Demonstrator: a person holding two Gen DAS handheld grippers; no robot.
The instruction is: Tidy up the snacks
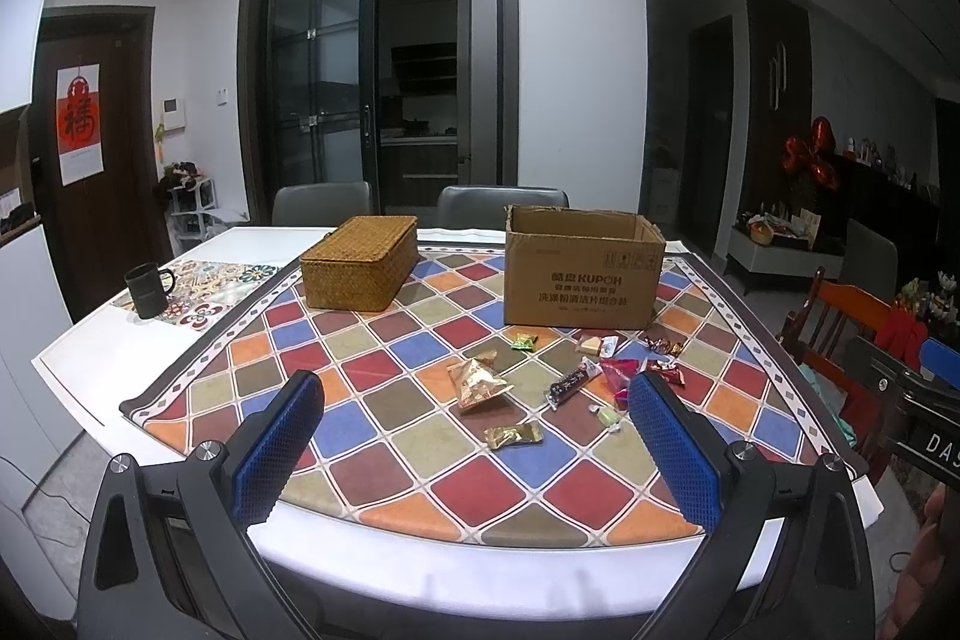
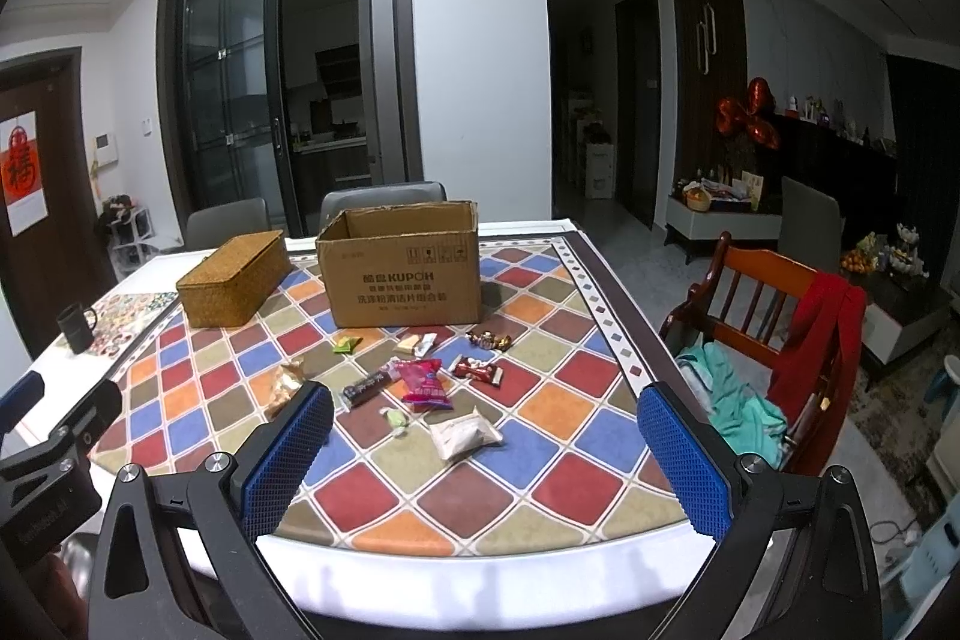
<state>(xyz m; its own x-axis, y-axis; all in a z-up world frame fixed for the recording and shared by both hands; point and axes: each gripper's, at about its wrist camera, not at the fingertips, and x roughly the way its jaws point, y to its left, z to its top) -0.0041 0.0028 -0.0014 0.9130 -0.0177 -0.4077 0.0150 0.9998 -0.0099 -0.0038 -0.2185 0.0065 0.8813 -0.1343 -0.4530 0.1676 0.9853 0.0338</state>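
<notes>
Left tool [image 1: 474, 424]: nearest the lens in the left wrist view, blue-padded fingers [image 1: 282, 451] spread wide apart, nothing between them, held over the near edge of the tabletop [image 1: 420, 562].
Right tool [image 2: 486, 430]: likewise spread apart and empty, held above the near tabletop edge; its neighbour shows at the left border of that view.
Snacks: scattered loose on the checked cloth [image 1: 384, 400], in front of the cardboard box [image 1: 582, 268].
Gold wrapper [image 1: 513, 436]: closest to the left tool, lying flat on the cloth.
Tan pouch [image 1: 477, 382]: just beyond the gold wrapper.
Dark bar [image 2: 369, 387]: lying diagonally, touching the pink packet [image 2: 425, 383].
White packet [image 2: 462, 435]: nearest the right tool, between its fingers in the view.
Green candy [image 2: 347, 343]: near the foot of the box.
Cardboard box: open-topped, upright, at the far middle of the cloth.
Wicker basket [image 1: 360, 271]: lid on, left of the box, apart from it.
Black mug [image 1: 147, 289]: on a patterned mat at the far left.
Wooden chair [image 2: 774, 322]: beside the tabletop on the right, draped with red and teal cloth.
</notes>
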